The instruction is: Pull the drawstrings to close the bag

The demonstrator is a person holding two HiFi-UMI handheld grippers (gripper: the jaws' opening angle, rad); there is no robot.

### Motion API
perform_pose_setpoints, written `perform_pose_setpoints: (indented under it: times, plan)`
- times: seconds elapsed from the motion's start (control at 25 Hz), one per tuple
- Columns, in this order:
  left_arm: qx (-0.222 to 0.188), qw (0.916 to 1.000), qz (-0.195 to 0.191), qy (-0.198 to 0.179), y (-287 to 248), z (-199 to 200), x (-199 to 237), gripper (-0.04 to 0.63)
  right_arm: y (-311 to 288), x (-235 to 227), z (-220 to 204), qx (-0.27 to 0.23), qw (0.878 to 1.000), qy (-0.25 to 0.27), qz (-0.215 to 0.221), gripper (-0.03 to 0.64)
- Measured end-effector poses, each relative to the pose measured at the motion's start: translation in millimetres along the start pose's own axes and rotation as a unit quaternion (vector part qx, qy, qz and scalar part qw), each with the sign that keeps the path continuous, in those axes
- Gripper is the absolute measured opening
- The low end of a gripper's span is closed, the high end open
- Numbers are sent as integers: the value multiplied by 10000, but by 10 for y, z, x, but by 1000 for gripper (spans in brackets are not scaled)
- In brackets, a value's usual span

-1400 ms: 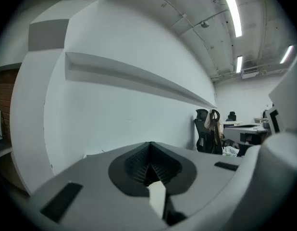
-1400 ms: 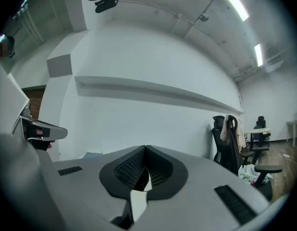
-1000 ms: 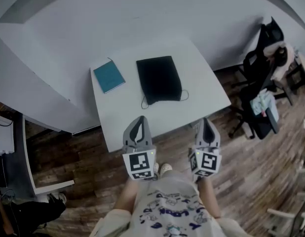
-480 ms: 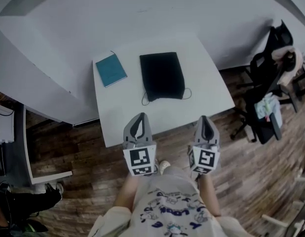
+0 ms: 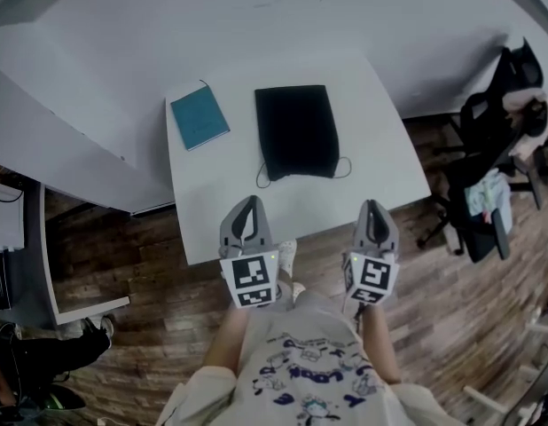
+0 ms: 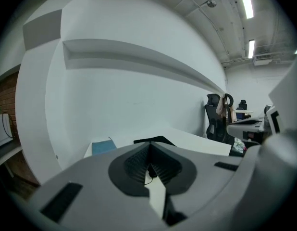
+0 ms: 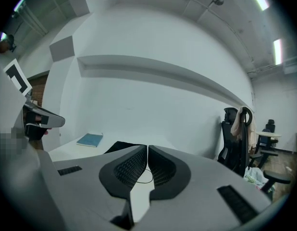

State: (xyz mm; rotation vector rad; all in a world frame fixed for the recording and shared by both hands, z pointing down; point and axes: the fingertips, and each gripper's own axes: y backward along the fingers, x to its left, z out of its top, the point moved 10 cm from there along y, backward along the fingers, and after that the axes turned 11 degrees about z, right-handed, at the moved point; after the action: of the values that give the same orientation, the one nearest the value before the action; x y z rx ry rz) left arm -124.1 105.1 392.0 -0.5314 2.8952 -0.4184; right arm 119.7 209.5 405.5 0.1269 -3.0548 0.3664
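Grey left claw closed, empty, right claw likewise, black bag well apart

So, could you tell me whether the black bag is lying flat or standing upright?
Flat: the black drawstring bag lies spread on the white table.

The person wears a pale, short-sleeved T-shirt with a dark blue print across the chest. Ahead of the T-shirt, the left gripper and right gripper are matte grey shells that taper to a point. Each has a cube of black-and-white square markers at its rear. The grey fingers carry black ribbed pads.
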Motion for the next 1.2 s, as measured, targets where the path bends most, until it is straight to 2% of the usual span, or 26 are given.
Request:
perform_pose_setpoints:
  times: [0.28,0.6,1.04,1.2]
  plan:
    - [523,9985,-122,-76,-517,-113,49,-2,-481,-210,-96,292,9994,15,-163,2]
    - [1230,9918,-265,-231,-1016,-368,81,-2,-964,-331,-255,865,9962,-55,-102,3]
    - [1753,9815,-560,-529,-1365,-627,119,-2,-1288,-525,-519,1557,9876,173,-31,6]
    - [1827,9782,-733,-663,-1450,-683,109,-1,-1371,-560,-582,1709,9851,114,180,94]
